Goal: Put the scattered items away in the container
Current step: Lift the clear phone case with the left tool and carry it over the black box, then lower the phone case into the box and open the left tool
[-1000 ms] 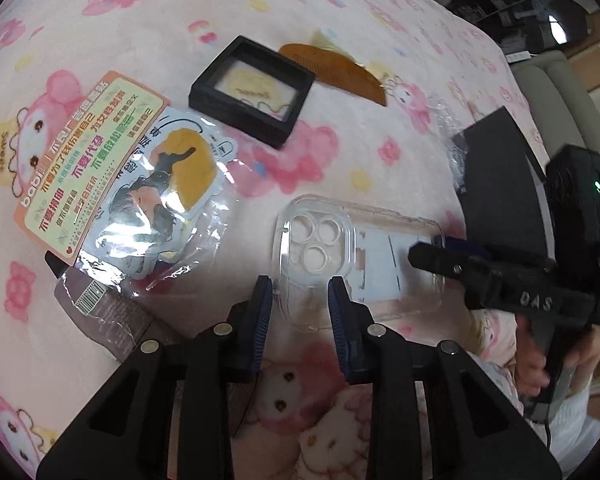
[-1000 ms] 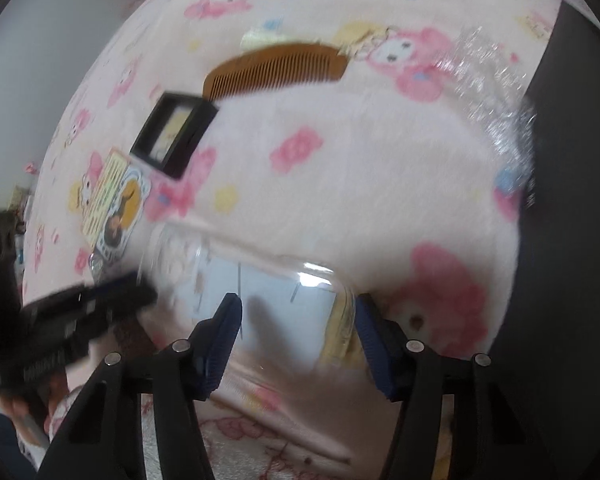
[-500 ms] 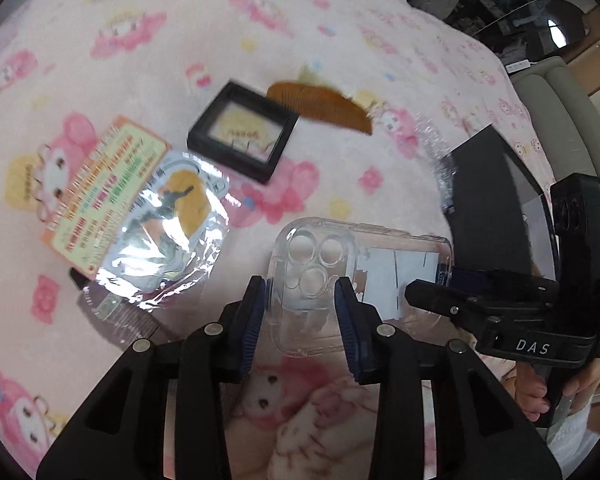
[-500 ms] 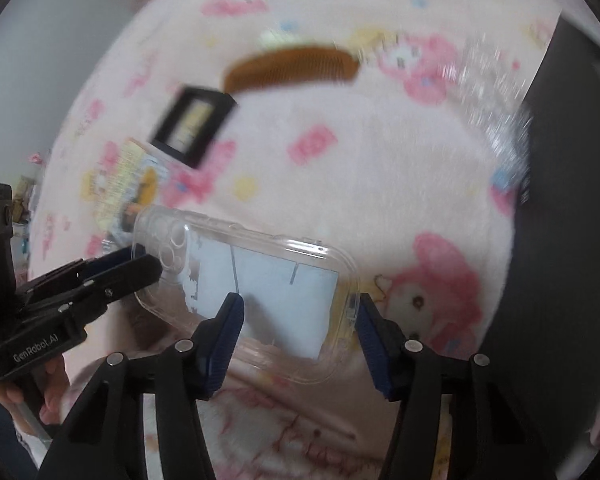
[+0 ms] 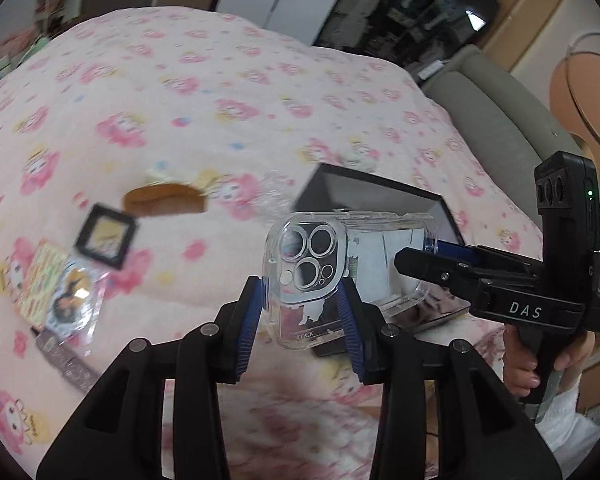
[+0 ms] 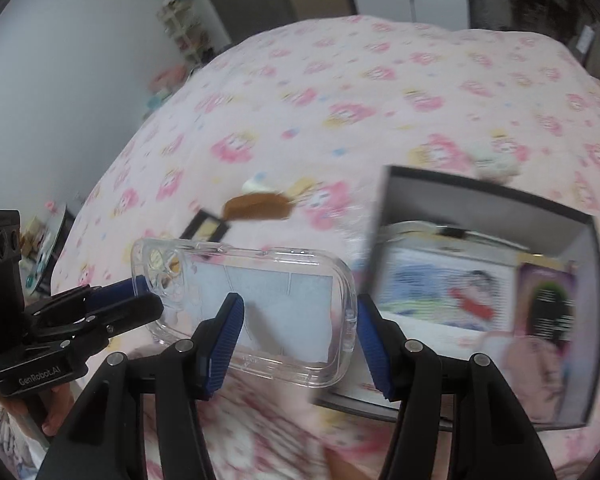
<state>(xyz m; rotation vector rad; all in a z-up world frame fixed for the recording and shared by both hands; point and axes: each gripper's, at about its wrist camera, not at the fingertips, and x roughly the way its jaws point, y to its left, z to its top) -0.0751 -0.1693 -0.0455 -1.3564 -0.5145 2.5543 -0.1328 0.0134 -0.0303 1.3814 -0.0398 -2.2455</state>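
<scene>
A clear phone case (image 5: 312, 256) (image 6: 284, 300) hangs in the air over the pink blanket, held at both ends. My left gripper (image 5: 300, 286) (image 6: 150, 298) has the camera end between its pads. Its jaws are opening, and the pads still touch the case. My right gripper (image 6: 298, 300) (image 5: 418, 254) is shut on the other end. Just behind and right of the case lies the open black box (image 5: 380, 196) (image 6: 480, 196), with printed cards (image 6: 440, 292) lying inside it.
On the blanket to the left lie a brown comb (image 5: 164, 200) (image 6: 256, 208), a small black framed box (image 5: 104, 236), a printed card with a foil sachet (image 5: 48, 284) and a dark wrapper (image 5: 64, 360). A grey sofa (image 5: 500, 120) borders the right side.
Both grippers have risen together and lifted the phone case off the blanket toward the black box. The comb, framed box and sachets stayed in place and now look farther away.
</scene>
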